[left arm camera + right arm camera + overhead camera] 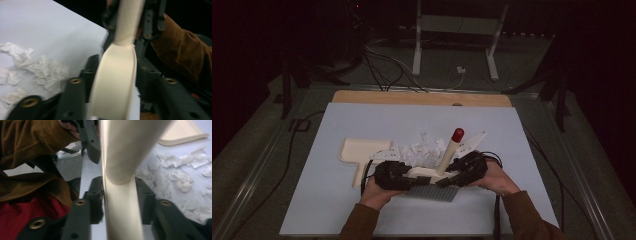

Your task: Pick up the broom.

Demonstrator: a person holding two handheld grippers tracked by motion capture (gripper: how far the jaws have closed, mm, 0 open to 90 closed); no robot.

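At lower centre I see my left gripper (404,175) and right gripper (462,167) meeting on the cream brush (434,172), its red-tipped handle tilted up, paper scraps (419,150) just above.

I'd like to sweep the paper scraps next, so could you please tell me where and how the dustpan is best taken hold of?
Grip the dustpan by its short flat handle, which sticks out toward the person, clear of the paper scraps. Come in from the near edge of the table with a hand-held gripper, jaws level across the handle's width; the tray itself is probably too wide and flat to clamp.
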